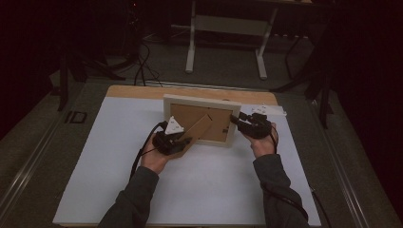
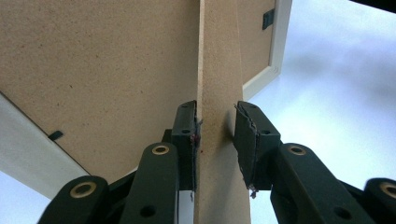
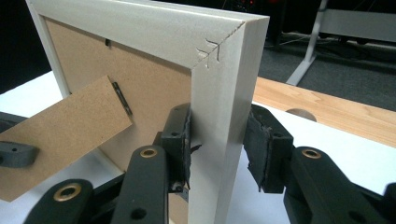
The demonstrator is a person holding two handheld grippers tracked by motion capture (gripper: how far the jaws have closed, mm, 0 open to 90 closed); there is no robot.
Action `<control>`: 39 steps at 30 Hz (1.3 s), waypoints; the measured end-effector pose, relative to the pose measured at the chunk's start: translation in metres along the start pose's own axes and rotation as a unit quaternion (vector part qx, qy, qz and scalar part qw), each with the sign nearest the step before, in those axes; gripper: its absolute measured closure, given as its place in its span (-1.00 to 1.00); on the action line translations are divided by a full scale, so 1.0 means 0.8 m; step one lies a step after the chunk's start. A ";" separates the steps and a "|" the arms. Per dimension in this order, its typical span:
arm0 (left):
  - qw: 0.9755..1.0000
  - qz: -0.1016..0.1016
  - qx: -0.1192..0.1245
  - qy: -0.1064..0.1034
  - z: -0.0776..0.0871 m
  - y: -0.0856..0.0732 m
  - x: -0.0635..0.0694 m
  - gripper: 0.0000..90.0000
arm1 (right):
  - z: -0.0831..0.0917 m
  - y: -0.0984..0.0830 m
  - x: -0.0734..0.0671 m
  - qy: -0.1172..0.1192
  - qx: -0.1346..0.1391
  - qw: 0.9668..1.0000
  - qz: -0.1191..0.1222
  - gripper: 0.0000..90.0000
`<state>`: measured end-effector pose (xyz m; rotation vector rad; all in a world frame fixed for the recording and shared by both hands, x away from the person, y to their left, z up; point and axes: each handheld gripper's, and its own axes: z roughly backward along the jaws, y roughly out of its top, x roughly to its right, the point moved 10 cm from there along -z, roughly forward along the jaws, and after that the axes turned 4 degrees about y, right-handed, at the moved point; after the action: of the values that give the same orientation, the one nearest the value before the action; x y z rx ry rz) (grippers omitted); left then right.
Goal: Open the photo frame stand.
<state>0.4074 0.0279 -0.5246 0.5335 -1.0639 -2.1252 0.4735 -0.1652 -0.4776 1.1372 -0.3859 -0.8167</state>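
Note:
A white picture frame (image 1: 199,101) stands upright on the white board, its brown back (image 2: 93,60) facing me. Its hinged cardboard stand (image 1: 200,127) swings out toward the lower left. My left gripper (image 1: 187,141) has both pads against the stand's (image 2: 219,70) two long edges, so the left gripper (image 2: 215,135) is shut across its width. My right gripper (image 1: 235,121) grips the frame's right side; in the right gripper view the right gripper (image 3: 218,140) has one pad on the back and one on the front of the frame (image 3: 154,28), just below its top corner. The stand (image 3: 60,135) juts out at the left.
The white board (image 1: 199,190) covers most of a wooden tabletop (image 1: 142,91), whose bare strip runs along the far edge. A small white object (image 1: 270,110) lies behind the right gripper. Beyond the table stand a white desk frame (image 1: 225,28) and cables on dark floor.

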 end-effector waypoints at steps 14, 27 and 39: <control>1.000 0.005 0.009 -0.012 0.008 -0.007 0.012 0.64 | 0.010 -0.007 -0.008 0.045 -0.009 0.998 -0.040 0.31; 0.999 0.012 0.014 -0.026 0.012 -0.014 0.021 0.69 | 0.017 -0.013 -0.016 0.061 -0.010 0.997 -0.038 0.28; 1.000 0.007 0.010 -0.027 0.013 -0.019 0.023 0.72 | 0.021 -0.022 -0.026 0.055 -0.009 0.998 -0.015 0.28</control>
<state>0.3823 0.0265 -0.5322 0.4795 -1.1152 -2.1296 0.4424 -0.1641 -0.4841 1.1686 -0.2700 -0.7781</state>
